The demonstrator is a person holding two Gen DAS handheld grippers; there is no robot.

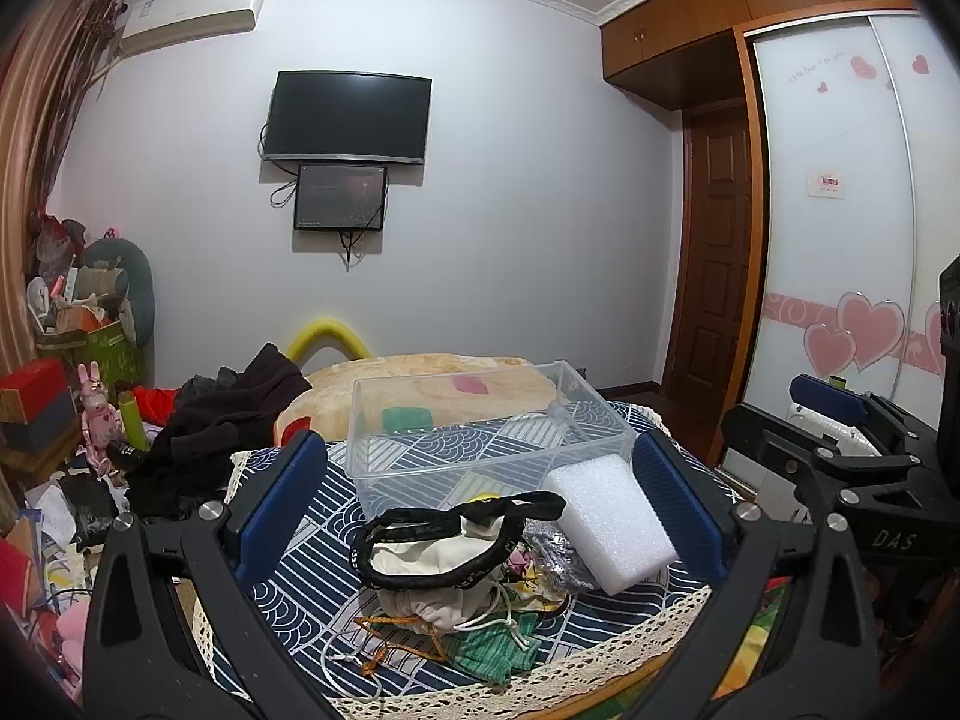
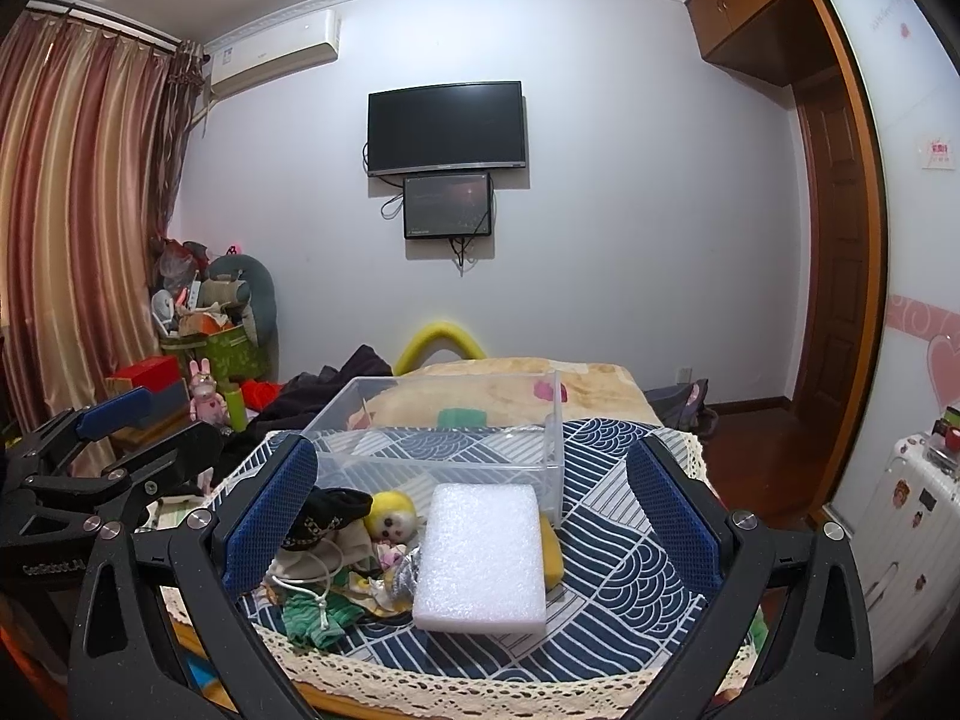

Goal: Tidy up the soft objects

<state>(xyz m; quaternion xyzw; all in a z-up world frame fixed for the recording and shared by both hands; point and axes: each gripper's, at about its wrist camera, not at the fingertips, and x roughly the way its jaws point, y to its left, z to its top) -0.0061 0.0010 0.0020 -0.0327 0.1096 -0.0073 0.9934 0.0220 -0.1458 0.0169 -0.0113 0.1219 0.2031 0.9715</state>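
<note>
Both grippers, left (image 1: 480,498) and right (image 2: 471,510), hover with fingers apart over the white foam block (image 2: 483,558) beside the clear bin (image 2: 444,438).

Left tool (image 1: 480,504), right tool (image 2: 474,504): black triangular-cutout arms, silver screws, ribbed blue pads (image 2: 270,516); white lettering on frames.

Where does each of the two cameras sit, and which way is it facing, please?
Left wrist: on the left gripper, facing the clear plastic box and TV; right gripper at its right edge.
Right wrist: on the right gripper, centred on the white foam block; left gripper at left.
Shared: box, foam block, patterned tablecloth, TV.
</note>
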